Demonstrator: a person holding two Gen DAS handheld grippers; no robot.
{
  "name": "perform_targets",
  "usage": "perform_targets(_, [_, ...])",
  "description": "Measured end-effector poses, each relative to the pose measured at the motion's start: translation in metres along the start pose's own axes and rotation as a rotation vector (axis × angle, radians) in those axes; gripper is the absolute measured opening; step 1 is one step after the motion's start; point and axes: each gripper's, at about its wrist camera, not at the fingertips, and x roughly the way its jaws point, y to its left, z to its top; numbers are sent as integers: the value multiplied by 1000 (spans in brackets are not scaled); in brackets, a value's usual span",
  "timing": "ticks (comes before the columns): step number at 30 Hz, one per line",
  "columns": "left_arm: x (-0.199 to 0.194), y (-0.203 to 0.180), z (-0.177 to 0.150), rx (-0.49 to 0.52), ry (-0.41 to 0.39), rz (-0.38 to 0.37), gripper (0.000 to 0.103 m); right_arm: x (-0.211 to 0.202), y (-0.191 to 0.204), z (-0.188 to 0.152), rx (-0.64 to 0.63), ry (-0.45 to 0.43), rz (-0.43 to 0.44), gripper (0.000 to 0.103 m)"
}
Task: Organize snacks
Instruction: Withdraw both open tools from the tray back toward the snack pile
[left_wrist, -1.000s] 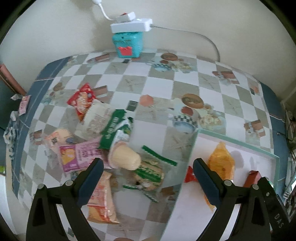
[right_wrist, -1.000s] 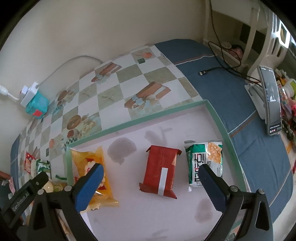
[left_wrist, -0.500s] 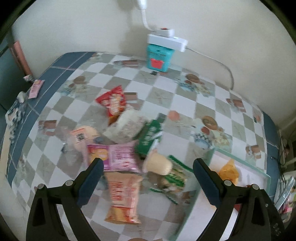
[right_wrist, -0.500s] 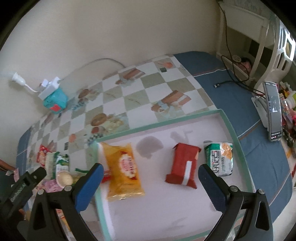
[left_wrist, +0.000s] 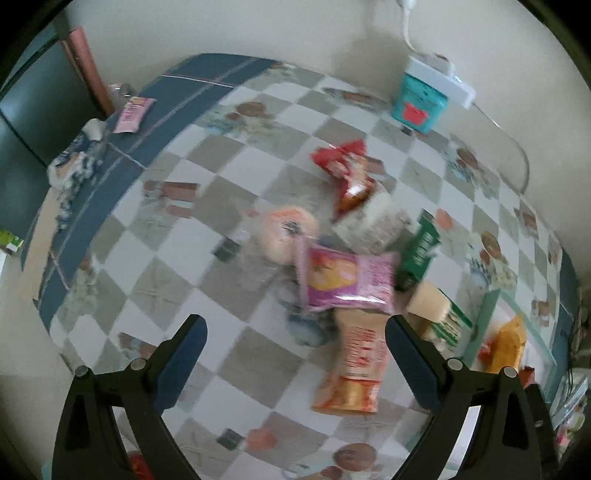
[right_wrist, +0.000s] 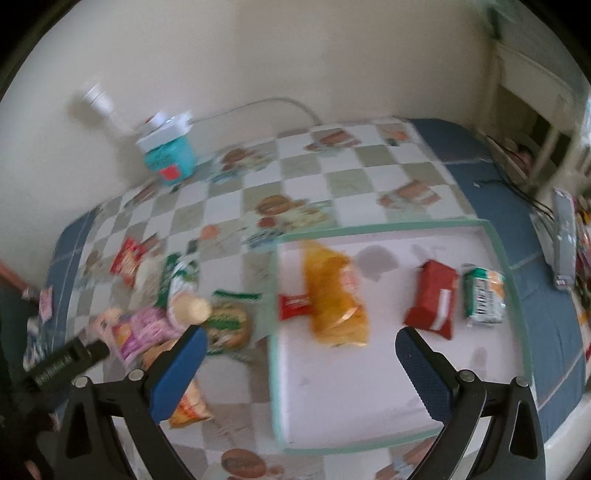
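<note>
Pulling back from the green-rimmed tray, now holding four packets, with both left claw and right claw spread wide and empty, swinging toward the snack pile waiting on the tabletop.

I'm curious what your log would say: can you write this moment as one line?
left hand-held gripper: open, empty | right hand-held gripper: open, empty | tray: four snacks | snack pile: unsorted

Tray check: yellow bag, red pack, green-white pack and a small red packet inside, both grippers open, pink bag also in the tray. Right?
Not quite. The pink bag lies outside the tray, in the pile on the tablecloth, as the right wrist view shows. The rest stands: four snacks in the tray, left gripper and right gripper open.
</note>
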Motion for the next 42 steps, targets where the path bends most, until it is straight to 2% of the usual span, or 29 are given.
perform_targets(4, [-2,26,5,-15,-23,46,97,6,32,-13,-50,33,21,103])
perform_targets(11, [8,81,17,-103,-2,60,97,16,76,-32,-129,81,19,103])
perform_targets(20, [10,130,30,-170,-16,106,97,23,107,-41,-159,109,35,103])
perform_targets(23, [12,139,31,-189,-7,100,97,29,109,-41,-157,118,27,103])
perform_targets(28, [16,138,33,-190,15,79,97,47,108,-44,-159,162,12,103])
perform_targets(34, [30,118,32,-148,71,28,97,71,112,-51,-189,220,6,103])
perform_targets(42, [68,83,24,-63,204,-5,97,88,110,-52,-167,260,24,103])
